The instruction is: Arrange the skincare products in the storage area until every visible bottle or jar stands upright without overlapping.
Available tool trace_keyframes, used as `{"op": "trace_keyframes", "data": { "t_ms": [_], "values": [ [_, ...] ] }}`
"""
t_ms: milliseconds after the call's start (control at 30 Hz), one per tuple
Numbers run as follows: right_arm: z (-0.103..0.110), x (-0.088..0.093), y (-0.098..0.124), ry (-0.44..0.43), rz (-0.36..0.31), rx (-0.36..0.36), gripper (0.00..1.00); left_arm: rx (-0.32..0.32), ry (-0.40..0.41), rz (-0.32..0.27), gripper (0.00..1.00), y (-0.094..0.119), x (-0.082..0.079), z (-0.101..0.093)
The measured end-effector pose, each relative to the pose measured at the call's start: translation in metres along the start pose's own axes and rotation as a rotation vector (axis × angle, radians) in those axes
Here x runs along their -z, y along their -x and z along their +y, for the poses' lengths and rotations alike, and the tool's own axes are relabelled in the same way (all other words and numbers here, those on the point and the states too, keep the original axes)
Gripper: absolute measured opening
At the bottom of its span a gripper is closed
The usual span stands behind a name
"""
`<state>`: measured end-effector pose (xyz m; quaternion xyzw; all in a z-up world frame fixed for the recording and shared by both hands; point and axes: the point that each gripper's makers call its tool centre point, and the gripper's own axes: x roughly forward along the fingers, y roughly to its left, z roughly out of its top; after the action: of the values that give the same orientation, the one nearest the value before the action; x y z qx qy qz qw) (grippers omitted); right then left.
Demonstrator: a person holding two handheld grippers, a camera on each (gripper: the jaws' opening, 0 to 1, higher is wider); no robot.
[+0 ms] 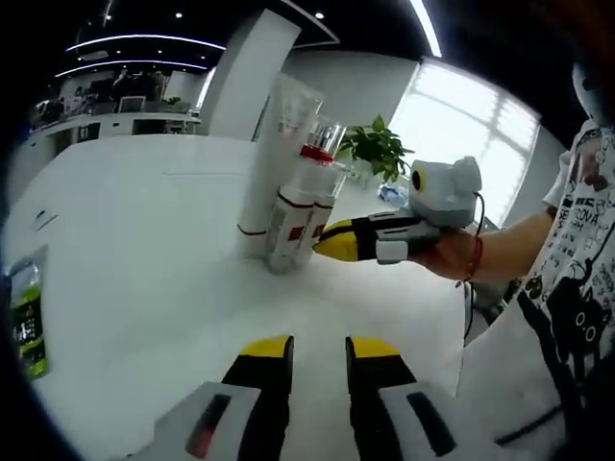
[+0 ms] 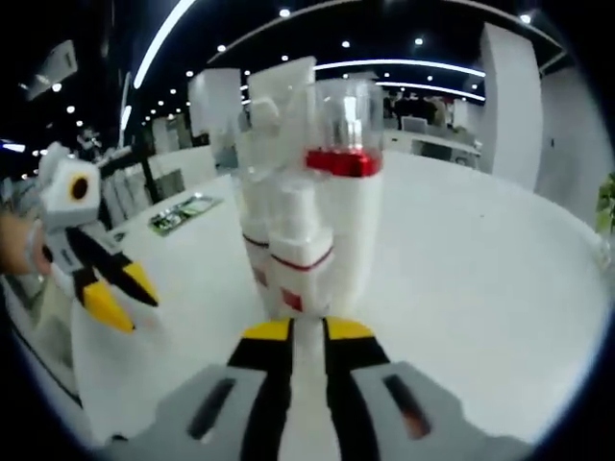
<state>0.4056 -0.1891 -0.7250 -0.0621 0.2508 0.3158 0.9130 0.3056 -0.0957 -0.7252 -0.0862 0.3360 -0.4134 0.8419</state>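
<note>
- White table [image 1: 144, 221] is spreading across the left gripper view, carrying every product; it is showing in the right gripper view too [image 2: 500, 250].
- Tall white tube [image 1: 274, 154] is standing upright at about 12 o'clock from the left gripper, long axis vertical, crimped end pointing up, cap end resting on the table. In the right gripper view it is rising behind the bottles [image 2: 279, 86].
- Pump bottle [image 1: 309, 197], white with a red collar and clear cap, is standing upright just beside the tube, touching or nearly so; long axis vertical, cap pointing up. In the right gripper view [image 2: 343, 192] it is sitting at 12 o'clock, close ahead.
- Smaller white bottle [image 2: 300, 250] with red trim is standing in front of that cluster, upright, top up.
- Right gripper [image 2: 306, 331] is closing narrowly, yellow tips at the base of the smaller bottle; whether it is pinching it, cannot tell. From the left gripper view it [image 1: 332, 240] is reaching in from 3 o'clock, tips at the bottles' base.
- Left gripper [image 1: 320, 348] is hanging over bare table, jaws slightly parted, gripping nothing; in the right gripper view [image 2: 120, 293] it is sitting at 9 o'clock, tips spread.
- Green packet [image 1: 27, 322] is lying flat at 9 o'clock, well apart from the cluster.
</note>
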Motion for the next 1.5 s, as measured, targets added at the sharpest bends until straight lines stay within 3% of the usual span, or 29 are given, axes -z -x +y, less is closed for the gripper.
{"op": "trace_keyframes", "data": {
  "t_ms": [400, 600, 800, 1200, 1500],
  "values": [
    [0.0, 0.008, 0.017, -0.005, 0.006, -0.017, 0.16, -0.073, 0.019, -0.037, 0.23, 0.014, -0.003, 0.004],
    [0.012, 0.021, 0.036, -0.028, 0.014, -0.083, 0.17, -0.144, 0.033, -0.057, 0.23, 0.018, -0.015, 0.012],
    [0.027, 0.024, 0.039, -0.023, 0.028, -0.152, 0.18, -0.208, 0.039, -0.128, 0.23, 0.031, -0.028, 0.006],
    [0.063, 0.017, 0.029, 0.035, 0.024, -0.304, 0.19, -0.346, 0.132, -0.194, 0.23, 0.046, -0.004, -0.002],
    [0.063, 0.017, 0.05, 0.054, 0.016, -0.331, 0.19, -0.354, 0.167, -0.23, 0.23, 0.031, -0.004, -0.004]
  ]
}}
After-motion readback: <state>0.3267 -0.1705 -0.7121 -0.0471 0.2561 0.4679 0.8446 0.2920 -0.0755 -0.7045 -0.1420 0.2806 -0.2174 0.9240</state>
